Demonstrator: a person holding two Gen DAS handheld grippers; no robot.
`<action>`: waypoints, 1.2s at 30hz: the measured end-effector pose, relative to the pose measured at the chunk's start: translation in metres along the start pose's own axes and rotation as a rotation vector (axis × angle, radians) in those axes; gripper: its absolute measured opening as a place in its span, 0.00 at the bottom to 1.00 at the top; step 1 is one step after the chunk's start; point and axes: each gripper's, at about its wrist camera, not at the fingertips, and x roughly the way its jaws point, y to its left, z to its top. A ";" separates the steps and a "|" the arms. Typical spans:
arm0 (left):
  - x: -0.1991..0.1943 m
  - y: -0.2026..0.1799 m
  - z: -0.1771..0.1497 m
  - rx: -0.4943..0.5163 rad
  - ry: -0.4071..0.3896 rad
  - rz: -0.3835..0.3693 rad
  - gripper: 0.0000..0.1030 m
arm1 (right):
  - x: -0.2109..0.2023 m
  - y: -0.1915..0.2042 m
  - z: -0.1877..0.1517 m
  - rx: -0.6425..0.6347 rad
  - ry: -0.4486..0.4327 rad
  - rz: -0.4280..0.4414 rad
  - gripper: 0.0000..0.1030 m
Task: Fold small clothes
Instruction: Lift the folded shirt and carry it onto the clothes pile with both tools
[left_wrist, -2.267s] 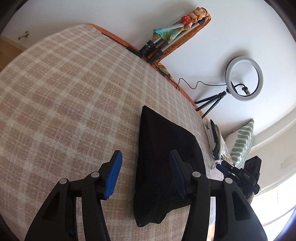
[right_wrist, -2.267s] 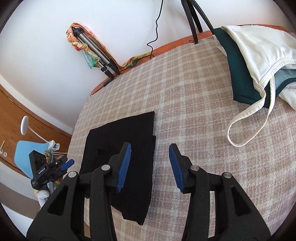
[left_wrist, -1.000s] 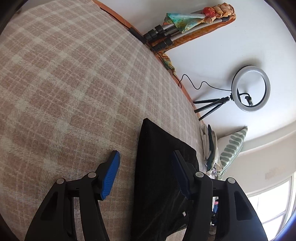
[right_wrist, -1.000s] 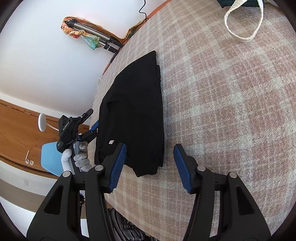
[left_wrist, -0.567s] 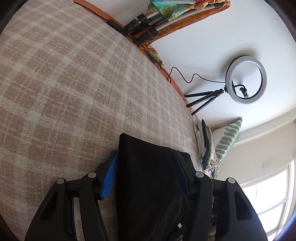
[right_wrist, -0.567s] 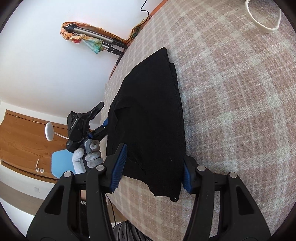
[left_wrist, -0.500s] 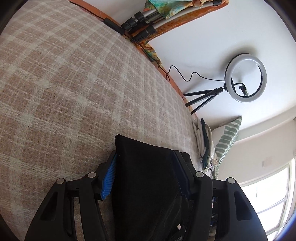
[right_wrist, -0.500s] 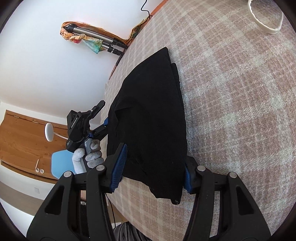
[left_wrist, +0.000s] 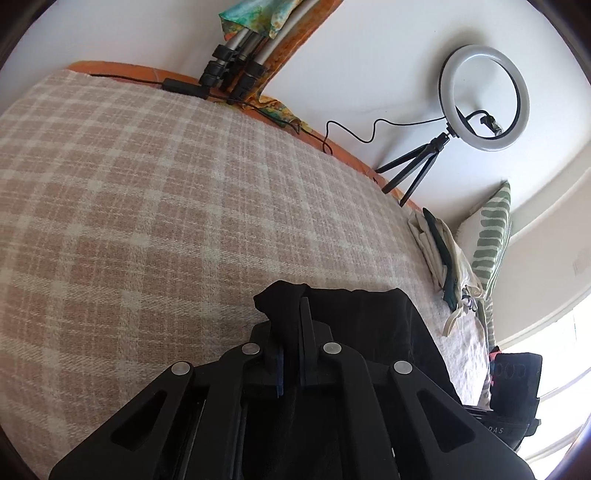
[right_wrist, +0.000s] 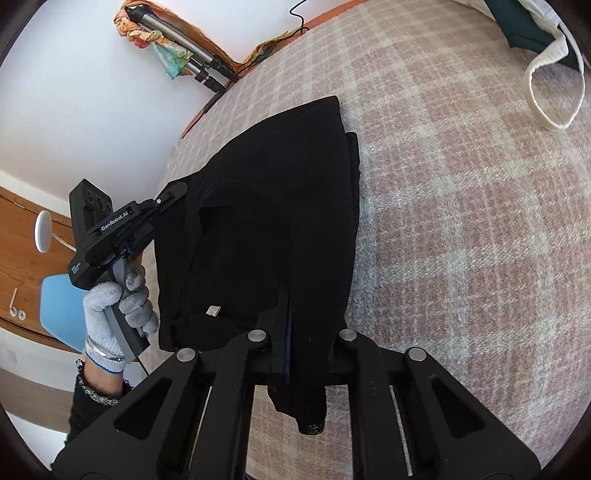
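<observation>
now both grippers are clamped on one black garment (right_wrist: 273, 206), which lies folded on the plaid blanket (left_wrist: 147, 192) covering the bed. the left gripper (left_wrist: 290, 332) has its two fingers pinched together on a bunched corner of the cloth, a small peak of fabric poking up just beyond the tips. from the right wrist view that same left gripper (right_wrist: 168, 199) shows at the garment's left edge, held by one hand in a grey knit glove (right_wrist: 118, 306), a bracelet showing at the wrist.

the right gripper (right_wrist: 291, 325) bites the near edge of the garment, its fingers closed with cloth between them; one loose flap hangs down past the fingers toward the camera. a single small white tag (right_wrist: 213, 311) sits on the black fabric near the near-left corner. the garment shows at least two layers, a lower edge peeking out along its right side.

elsewhere, one ring light (left_wrist: 484, 98) stands on a three-legged stand at the bed's far edge, its cable trailing along the wall. one folded tripod (left_wrist: 236, 55) wrapped in a colourful scarf leans against the white wall. one pile of other clothes (left_wrist: 443, 251), white and dark green, lies at the right end of the bed, well apart from the black garment, with one green-patterned cushion (left_wrist: 491, 236) behind it. a white strap loop (right_wrist: 554, 85) from that pile rests on the blanket.
</observation>
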 end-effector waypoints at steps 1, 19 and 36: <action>-0.004 -0.003 0.001 0.021 -0.012 0.007 0.03 | -0.002 0.005 0.000 -0.022 -0.006 -0.019 0.09; -0.017 -0.105 0.028 0.176 -0.086 -0.094 0.03 | -0.106 0.028 0.019 -0.220 -0.179 -0.195 0.08; 0.092 -0.292 0.061 0.347 -0.045 -0.240 0.03 | -0.251 -0.078 0.077 -0.187 -0.356 -0.421 0.08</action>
